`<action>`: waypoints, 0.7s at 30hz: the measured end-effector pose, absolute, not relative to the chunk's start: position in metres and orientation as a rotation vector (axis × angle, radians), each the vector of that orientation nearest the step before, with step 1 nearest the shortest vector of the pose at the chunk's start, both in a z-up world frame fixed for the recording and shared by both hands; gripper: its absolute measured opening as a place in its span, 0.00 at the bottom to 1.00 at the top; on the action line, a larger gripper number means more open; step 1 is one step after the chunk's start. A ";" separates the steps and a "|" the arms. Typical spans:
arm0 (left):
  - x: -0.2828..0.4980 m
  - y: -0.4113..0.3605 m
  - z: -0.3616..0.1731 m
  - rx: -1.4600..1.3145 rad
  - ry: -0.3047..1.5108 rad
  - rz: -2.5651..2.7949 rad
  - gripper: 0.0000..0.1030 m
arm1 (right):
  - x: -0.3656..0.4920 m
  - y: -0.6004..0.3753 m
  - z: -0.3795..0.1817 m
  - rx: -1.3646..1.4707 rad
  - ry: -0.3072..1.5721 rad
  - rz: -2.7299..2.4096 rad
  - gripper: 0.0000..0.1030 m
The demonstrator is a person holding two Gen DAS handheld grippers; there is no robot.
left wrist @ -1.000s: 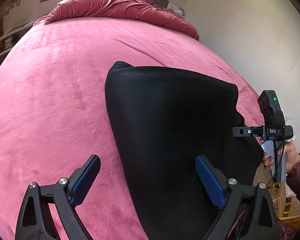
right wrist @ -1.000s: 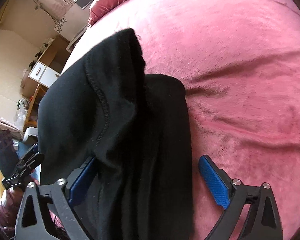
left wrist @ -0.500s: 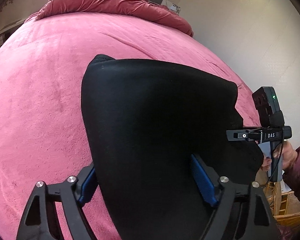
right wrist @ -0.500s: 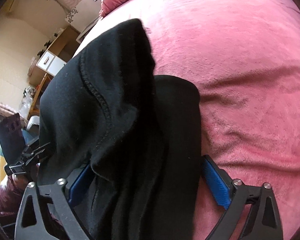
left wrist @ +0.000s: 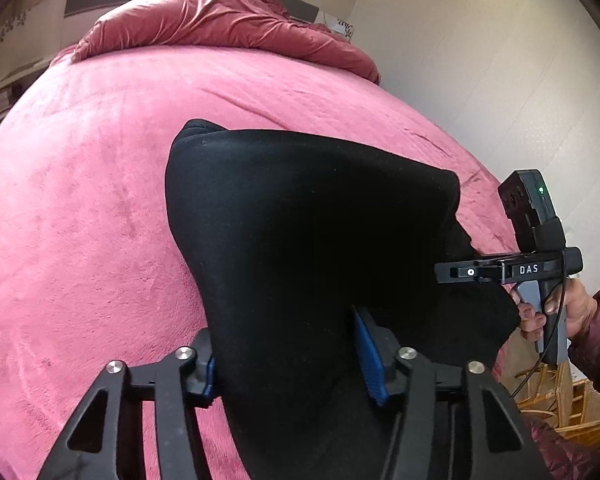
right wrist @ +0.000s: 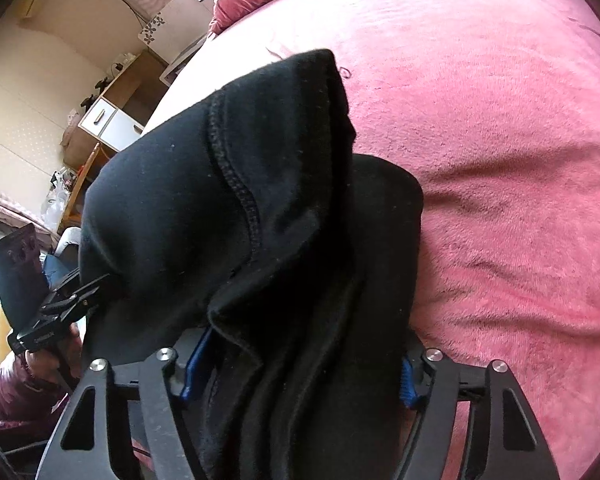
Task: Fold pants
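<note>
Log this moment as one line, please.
stage: gripping | left gripper: just been closing, pants between fingers | right gripper: same, closing on pants | surface: pink bed

Left gripper (left wrist: 290, 354) has just closed onto black pants (left wrist: 308, 232).

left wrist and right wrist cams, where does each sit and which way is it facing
Left wrist: on the left gripper, looking down along its fingers over the black pants and pink bed; the right gripper and its hand show at right.
Right wrist: on the right gripper, looking down at the bunched pants and bed; the left gripper shows at left.
Shared: pants, bed, each other's gripper; both jaws have just been closing on the cloth.
</note>
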State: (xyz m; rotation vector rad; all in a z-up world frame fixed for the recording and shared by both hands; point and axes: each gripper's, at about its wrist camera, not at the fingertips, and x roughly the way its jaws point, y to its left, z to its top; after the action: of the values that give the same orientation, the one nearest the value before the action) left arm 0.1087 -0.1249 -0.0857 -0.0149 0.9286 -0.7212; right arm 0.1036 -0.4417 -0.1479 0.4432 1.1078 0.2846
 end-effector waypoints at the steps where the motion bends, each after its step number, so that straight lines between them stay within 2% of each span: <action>1: 0.107 -0.123 -0.084 -0.016 0.925 -0.721 0.50 | 0.102 -0.439 -0.146 0.443 1.104 0.284 0.65; 6: 0.095 -0.108 -0.076 -0.032 0.912 -0.706 0.47 | 0.096 -0.427 -0.128 0.426 1.085 0.286 0.54; 9: 0.091 -0.092 -0.070 -0.060 0.905 -0.685 0.46 | 0.095 -0.411 -0.117 0.400 1.073 0.313 0.51; 14: 0.097 -0.054 -0.054 -0.075 0.865 -0.619 0.46 | 0.111 -0.377 -0.102 0.363 1.057 0.386 0.50; 21: 0.143 -0.006 -0.030 -0.061 0.800 -0.504 0.46 | 0.182 -0.325 -0.079 0.322 1.009 0.483 0.50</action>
State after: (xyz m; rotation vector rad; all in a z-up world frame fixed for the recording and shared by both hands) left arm 0.1429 -0.0059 -0.0304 -0.0608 0.8002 -0.5045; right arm 0.1823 -0.3248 -0.0786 0.3224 1.0086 0.4831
